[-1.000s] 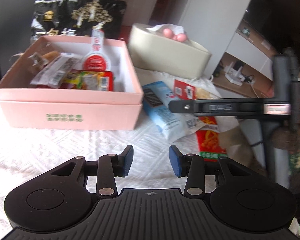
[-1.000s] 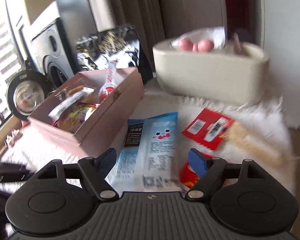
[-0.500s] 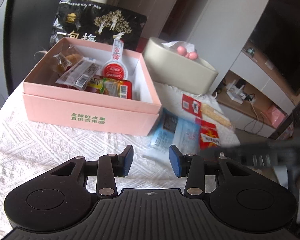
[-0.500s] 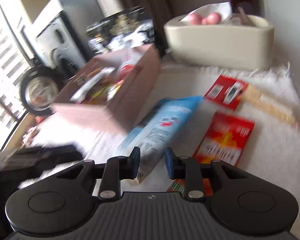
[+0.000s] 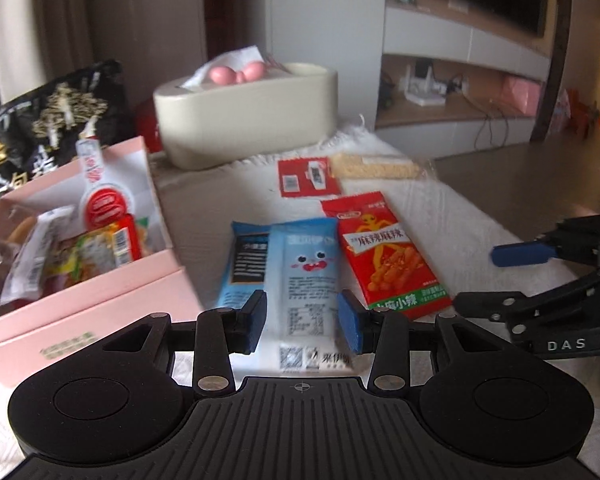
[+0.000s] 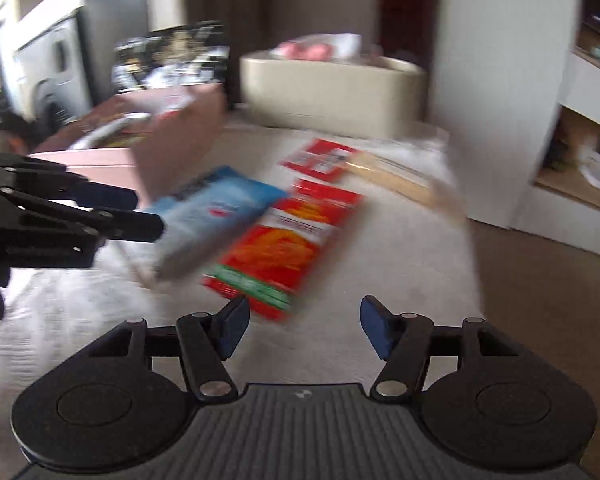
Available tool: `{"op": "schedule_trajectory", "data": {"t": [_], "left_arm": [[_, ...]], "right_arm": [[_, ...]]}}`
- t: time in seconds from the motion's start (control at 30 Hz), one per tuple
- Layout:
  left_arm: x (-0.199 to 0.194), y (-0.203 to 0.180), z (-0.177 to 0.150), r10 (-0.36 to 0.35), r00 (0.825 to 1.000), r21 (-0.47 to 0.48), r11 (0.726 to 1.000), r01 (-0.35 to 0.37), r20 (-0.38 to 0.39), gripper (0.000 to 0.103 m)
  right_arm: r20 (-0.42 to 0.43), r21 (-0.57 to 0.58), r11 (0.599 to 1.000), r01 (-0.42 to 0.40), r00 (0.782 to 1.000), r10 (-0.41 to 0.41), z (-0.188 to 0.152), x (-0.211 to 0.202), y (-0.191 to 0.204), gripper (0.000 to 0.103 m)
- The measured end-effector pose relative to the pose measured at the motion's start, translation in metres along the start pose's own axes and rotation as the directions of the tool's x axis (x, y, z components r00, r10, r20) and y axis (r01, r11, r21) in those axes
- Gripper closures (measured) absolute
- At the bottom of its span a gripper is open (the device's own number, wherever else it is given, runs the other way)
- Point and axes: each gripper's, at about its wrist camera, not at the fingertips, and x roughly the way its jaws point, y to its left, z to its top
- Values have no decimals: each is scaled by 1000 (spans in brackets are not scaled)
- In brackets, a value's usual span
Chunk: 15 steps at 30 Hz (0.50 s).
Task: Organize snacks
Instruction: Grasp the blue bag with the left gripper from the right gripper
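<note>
A pink box (image 5: 100, 296) at the left holds several snack packets. On the white cloth lie a blue packet (image 5: 292, 264), a red packet (image 5: 384, 252), and a small red packet with a cracker bar (image 5: 308, 178). My left gripper (image 5: 302, 320) is open, its fingers straddling the blue packet's near end just above it. My right gripper (image 6: 300, 326) is open and empty, just short of the red packet (image 6: 284, 240); it also shows in the left wrist view (image 5: 540, 280). The right wrist view is blurred.
A cream tissue box (image 5: 244, 116) with pink balls stands at the back. A black snack bag (image 5: 48, 120) leans behind the pink box. The table's right edge drops to the floor (image 6: 540, 280). A TV cabinet (image 5: 460, 80) lies beyond.
My left gripper has swung right from the pink box to over the blue packet. My right gripper closed briefly, then opened wide and moved right toward the red packet.
</note>
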Motion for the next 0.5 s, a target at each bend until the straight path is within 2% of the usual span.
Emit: {"op": "schedule_trajectory", "data": {"t": [0.1, 0.2, 0.23, 0.33, 0.4, 0.5], "left_arm": [[15, -11, 0, 21, 999, 47, 999, -19, -43, 58], [20, -17, -3, 21, 998, 76, 997, -16, -56, 49], [21, -16, -2, 2, 998, 67, 998, 3, -61, 43], [21, -8, 2, -118, 991, -22, 993, 117, -68, 30], [22, -5, 3, -166, 984, -52, 985, 163, -65, 29], [17, -8, 4, -156, 987, -50, 987, 154, -38, 33]], "right_arm": [[-4, 75, 997, 11, 1000, -11, -12, 2, -13, 40], [34, 94, 995, -12, 999, 9, -21, 0, -19, 39], [39, 98, 995, -14, 999, 10, -22, 0, -20, 37], [43, 107, 994, -18, 999, 14, -20, 4, -18, 34], [44, 111, 994, -20, 999, 15, -20, 5, -17, 33], [45, 111, 994, -22, 999, 17, -19, 5, -17, 32]]}}
